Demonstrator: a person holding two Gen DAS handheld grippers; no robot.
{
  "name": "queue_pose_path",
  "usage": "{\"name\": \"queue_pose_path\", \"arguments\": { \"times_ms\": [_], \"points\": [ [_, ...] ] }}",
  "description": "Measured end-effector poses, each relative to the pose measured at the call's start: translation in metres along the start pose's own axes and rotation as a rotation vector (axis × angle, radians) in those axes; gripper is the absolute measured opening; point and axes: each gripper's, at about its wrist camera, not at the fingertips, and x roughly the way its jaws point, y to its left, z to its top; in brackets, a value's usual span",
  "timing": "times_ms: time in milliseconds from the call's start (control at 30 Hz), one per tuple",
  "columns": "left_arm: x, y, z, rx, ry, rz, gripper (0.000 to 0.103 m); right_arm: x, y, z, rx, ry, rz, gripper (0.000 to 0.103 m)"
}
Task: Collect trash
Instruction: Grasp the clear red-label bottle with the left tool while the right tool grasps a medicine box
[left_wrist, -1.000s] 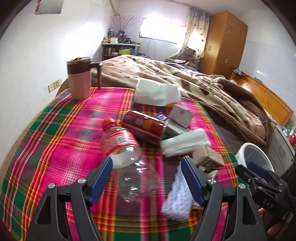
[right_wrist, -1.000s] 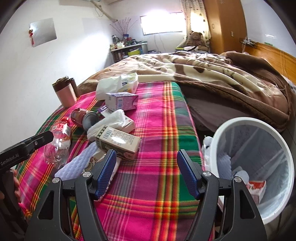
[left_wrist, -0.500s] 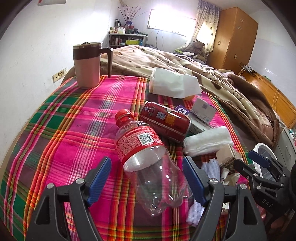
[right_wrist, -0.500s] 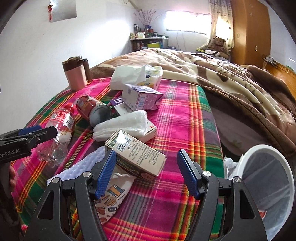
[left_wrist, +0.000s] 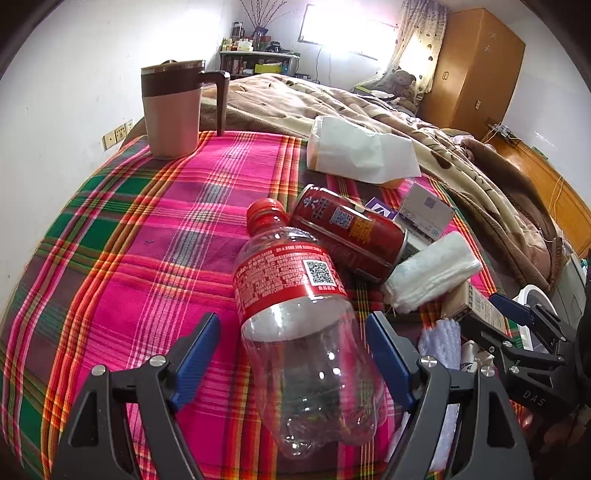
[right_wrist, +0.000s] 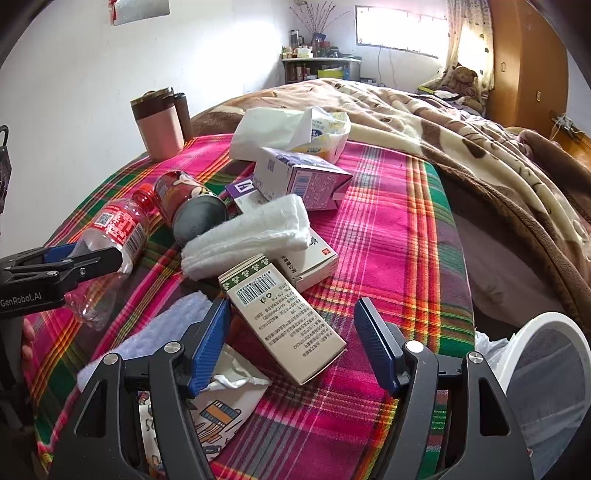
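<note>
Fingers (left_wrist: 201, 354) apart; 1 bottle (left_wrist: 295, 314), 1 can (left_wrist: 351, 236).

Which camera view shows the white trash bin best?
The right wrist view shows it best: the white trash bin stands beside the bed at the lower right, with its rim and liner bag visible. In the left wrist view only a small part of its rim shows, behind the right gripper.

Glossy clear plastic bottle (left_wrist: 295, 325) (woven plaid cloth (left_wrist: 147, 240) beneath).
</note>
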Motion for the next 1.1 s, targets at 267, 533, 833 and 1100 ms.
{"name": "queue_pose_path", "arguments": {
  "times_ms": [267, 533, 833, 1100],
  "points": [
    [0.010, 0.001, 0.006, 0.008, 0.024, 0.007, 0.082, -0.002, -0.005, -0.003, 0.043, 0.006, -0.018, 0.070],
    [0.014, 0.003, 0.006, -0.012, 0.031, 0.011, 0.082, -0.002, -0.009, -0.005, 0.072, 0.008, -0.005, 0.058],
    [0.015, 0.011, 0.004, -0.048, 0.034, -0.012, 0.066, -0.006, -0.009, -0.008, 0.084, -0.007, -0.016, 0.048],
    [0.005, 0.011, -0.001, -0.045, 0.014, 0.002, 0.064, -0.013, -0.005, -0.011, 0.077, -0.027, -0.014, 0.037]
  ]
}}
